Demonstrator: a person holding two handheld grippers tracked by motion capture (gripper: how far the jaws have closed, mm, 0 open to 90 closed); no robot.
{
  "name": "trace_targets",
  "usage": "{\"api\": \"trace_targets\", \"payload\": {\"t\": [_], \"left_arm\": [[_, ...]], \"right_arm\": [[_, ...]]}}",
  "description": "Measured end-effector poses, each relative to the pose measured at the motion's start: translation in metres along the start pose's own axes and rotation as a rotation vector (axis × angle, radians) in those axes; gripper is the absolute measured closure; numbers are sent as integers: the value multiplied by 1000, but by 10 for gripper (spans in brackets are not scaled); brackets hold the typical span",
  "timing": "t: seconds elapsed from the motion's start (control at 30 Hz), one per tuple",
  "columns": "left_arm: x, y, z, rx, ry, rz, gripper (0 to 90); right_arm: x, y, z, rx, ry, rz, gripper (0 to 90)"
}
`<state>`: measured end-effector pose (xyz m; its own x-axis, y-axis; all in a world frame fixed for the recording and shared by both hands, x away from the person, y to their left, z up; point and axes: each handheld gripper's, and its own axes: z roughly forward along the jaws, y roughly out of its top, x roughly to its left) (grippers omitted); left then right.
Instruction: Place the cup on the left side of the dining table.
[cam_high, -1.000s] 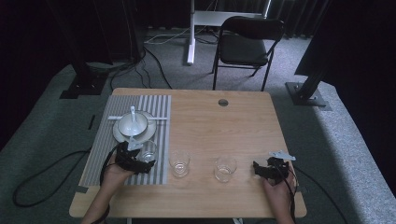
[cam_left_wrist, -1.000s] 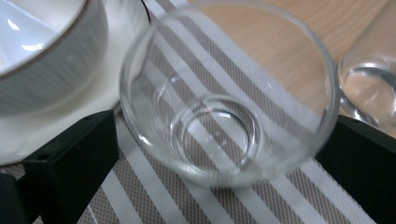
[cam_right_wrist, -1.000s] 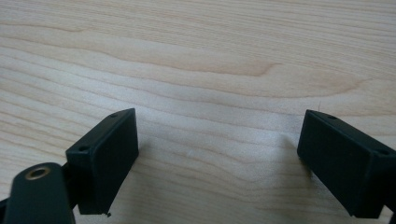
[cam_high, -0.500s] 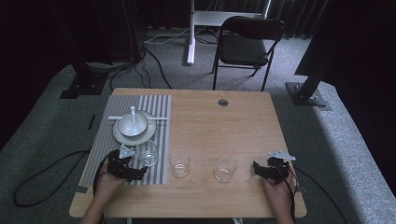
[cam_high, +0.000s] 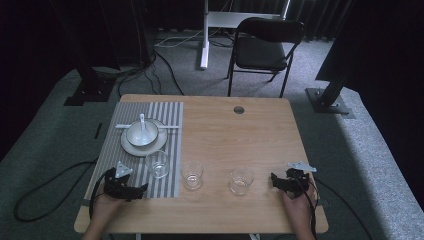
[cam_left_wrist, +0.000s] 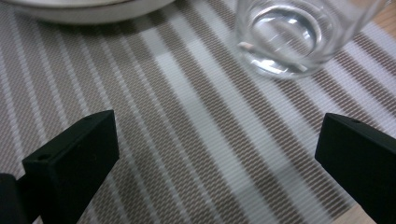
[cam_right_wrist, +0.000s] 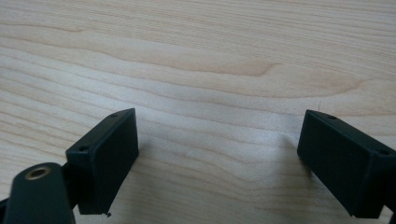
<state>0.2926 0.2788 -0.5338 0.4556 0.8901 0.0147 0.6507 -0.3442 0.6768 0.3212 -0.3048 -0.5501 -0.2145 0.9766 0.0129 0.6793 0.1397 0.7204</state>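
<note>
Presently the left gripper (cam_high: 142, 188) rests wide open and empty at seven o'clock of the glass (cam_high: 158, 163), while the right gripper (cam_high: 274, 178) is likewise agape and empty on the worktop (cam_high: 240, 140).

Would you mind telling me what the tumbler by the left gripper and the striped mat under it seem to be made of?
The tumbler looks like clear glass: the stripes show through it and its thick base glints. The placemat appears to be woven vinyl or a similar synthetic, matte, with a fine visible weave in beige and white bands.

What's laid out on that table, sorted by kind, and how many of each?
Glasses: 3
Plate: 1
Bowl: 1
Spoon: 1
Striped placemat: 1
Handheld grippers: 2, left, right
Total: 9
</note>
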Motion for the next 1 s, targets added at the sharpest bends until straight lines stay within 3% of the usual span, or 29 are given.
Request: {"api": "trace_targets", "payload": {"t": [0.07, 0.17, 0.63, 1.0], "left_arm": [[2, -5, -4, -10, 25, -8, 2], [4, -10, -6, -9, 26, -20, 2], [15, -37, -22, -13, 113, -72, 2], [25, -48, -35, -62, 182, -177, 2]], "right_arm": [[0, 0, 0, 0, 0, 0, 120], [0, 0, 0, 0, 0, 0, 120], [0, 0, 0, 0, 0, 1, 120], [0, 0, 0, 1, 0, 1, 120]]}}
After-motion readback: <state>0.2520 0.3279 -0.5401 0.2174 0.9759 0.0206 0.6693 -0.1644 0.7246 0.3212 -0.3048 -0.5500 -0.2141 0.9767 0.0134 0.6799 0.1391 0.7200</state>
